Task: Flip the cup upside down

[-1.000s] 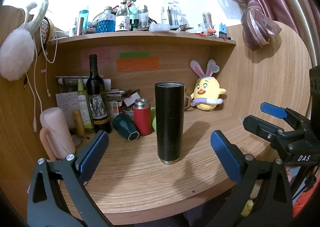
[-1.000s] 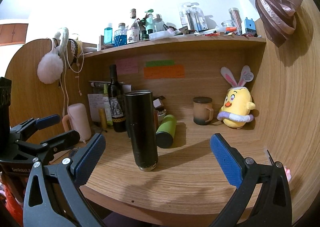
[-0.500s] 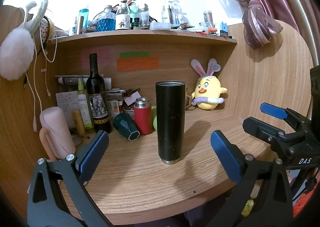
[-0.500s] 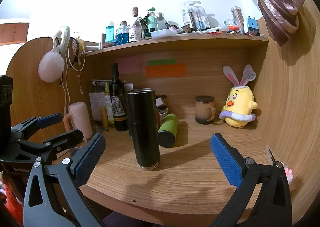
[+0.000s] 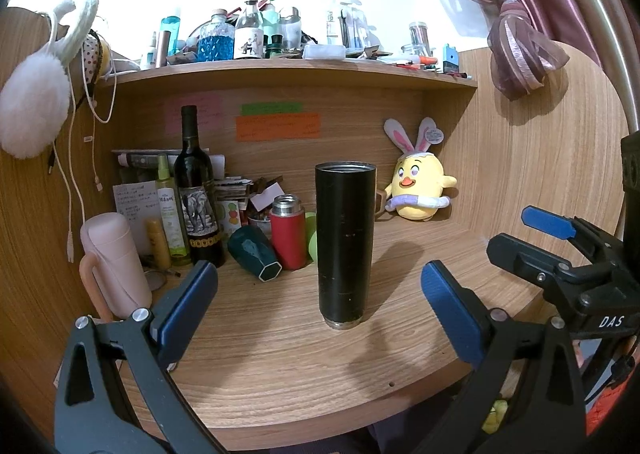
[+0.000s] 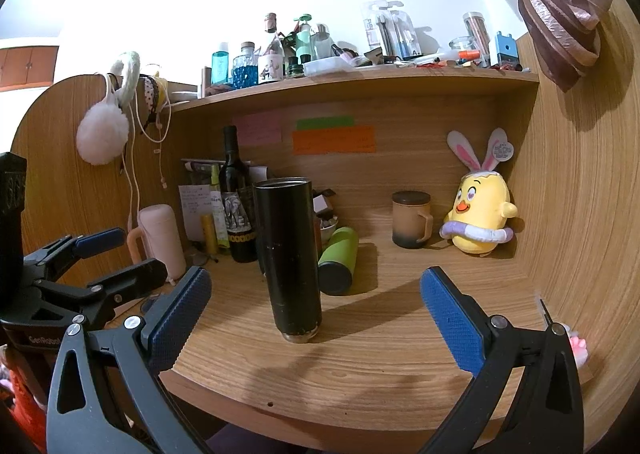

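Observation:
A tall black tumbler cup [image 5: 345, 244] stands upright on the wooden desk [image 5: 280, 366], open mouth up and a silver ring at its base. It also shows in the right wrist view [image 6: 289, 260]. My left gripper [image 5: 320, 308] is open and empty, held short of the cup near the desk's front edge. My right gripper [image 6: 316, 320] is open and empty, also short of the cup. In the left wrist view the right gripper [image 5: 560, 250] shows at the right; in the right wrist view the left gripper [image 6: 88, 258] shows at the left.
Behind the cup stand a wine bottle [image 5: 197, 190], a red flask [image 5: 287, 236], a dark teal cup on its side [image 5: 253, 258] and a pink jug [image 5: 114, 262]. A green bottle [image 6: 338, 258] lies down; a brown mug [image 6: 412, 218] and a yellow chick toy [image 6: 480, 214] stand at the back right.
Both grippers have drifted slightly; the cup sits a little further right in the right wrist view. Nothing was grasped or moved.

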A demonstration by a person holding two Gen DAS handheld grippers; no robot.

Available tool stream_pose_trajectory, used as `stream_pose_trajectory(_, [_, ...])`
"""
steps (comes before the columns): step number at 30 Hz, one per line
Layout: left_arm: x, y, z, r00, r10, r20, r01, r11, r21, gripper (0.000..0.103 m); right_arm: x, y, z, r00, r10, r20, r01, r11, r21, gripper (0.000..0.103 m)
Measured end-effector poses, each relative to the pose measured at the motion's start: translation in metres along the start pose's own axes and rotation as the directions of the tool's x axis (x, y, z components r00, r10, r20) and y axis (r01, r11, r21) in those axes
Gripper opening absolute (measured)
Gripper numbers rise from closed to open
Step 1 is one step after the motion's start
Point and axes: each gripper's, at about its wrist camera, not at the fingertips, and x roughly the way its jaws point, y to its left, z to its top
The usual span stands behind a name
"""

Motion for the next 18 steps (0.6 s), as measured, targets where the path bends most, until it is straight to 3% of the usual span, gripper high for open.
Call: stream_pose_trajectory(18, [0.0026, 0.0037, 0.003, 1.0, -0.017, -0.005, 0.017, 1.0, -0.014, 0.103, 0.0009, 0.0004, 0.0007, 1.0, -0.002, -0.001, 0.002, 1.0, -0.001, 0.103])
